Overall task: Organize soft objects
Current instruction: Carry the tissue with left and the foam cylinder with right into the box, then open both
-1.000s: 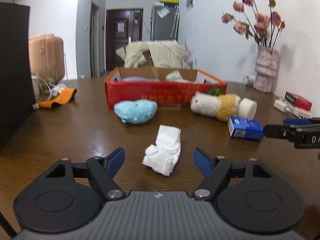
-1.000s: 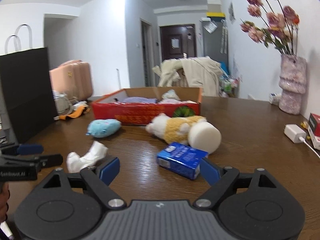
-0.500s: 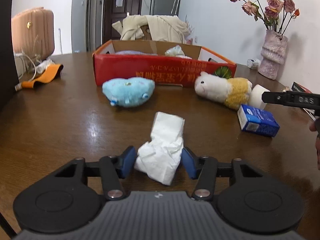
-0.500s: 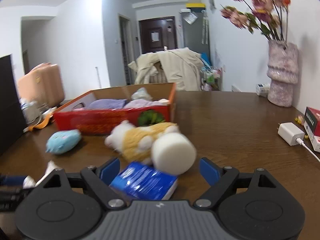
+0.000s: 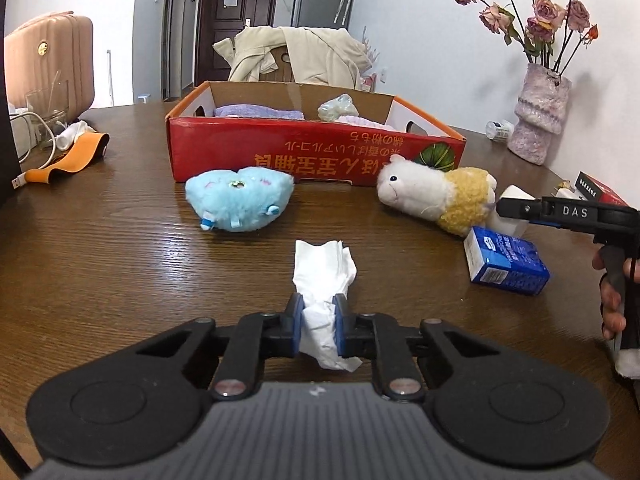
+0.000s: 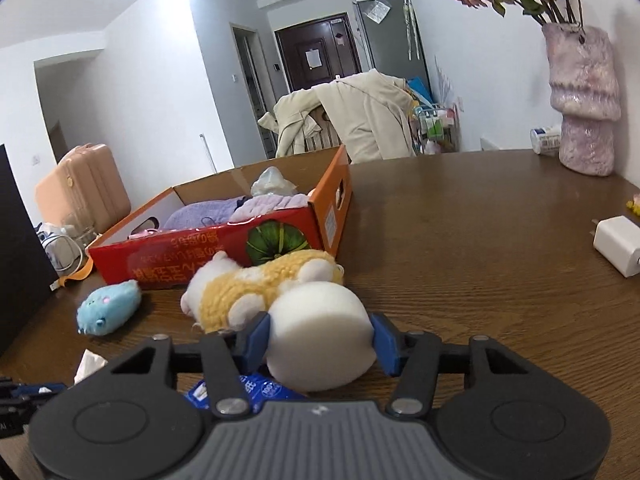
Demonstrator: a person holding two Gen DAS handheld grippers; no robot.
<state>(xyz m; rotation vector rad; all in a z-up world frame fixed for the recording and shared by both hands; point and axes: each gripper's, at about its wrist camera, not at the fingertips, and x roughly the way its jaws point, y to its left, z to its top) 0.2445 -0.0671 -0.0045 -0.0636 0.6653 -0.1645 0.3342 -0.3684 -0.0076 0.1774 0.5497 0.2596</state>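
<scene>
**Desk:** Dark wood table point(image 5: 100, 248), living room beyond — what does each tool have?

**Photographer:** At lower centre of the left wrist frame, the left gripper point(image 5: 318, 322) is clamped on a crumpled white tissue point(image 5: 323, 276), pinching its near end while the far end lies on the wood. At lower centre of the right wrist frame, the right gripper point(image 6: 320, 340) has its pads against both sides of a white foam cylinder point(image 6: 320, 336), which sits just in front of the alpaca plush point(image 6: 256, 284).

**Desk:** How will they handle?

**Photographer:** My judgement: the tissue weighs almost nothing, is limp and may tear or trail, so the bunched middle is the better hold. The foam looks light and springy; grip across its round sides, gently, or it could squash and pop out.

**Desk:** Counts?

**Photographer:** Two plush toys loose on the table: one blue plush point(image 5: 238, 202) left of centre, one alpaca. One tissue, one foam cylinder, one blue carton point(image 5: 506, 260) at right. One red cardboard box point(image 5: 316, 148) at upper centre, already holding purple cloths and a pale wad; how many cloths, I cannot tell.
</scene>
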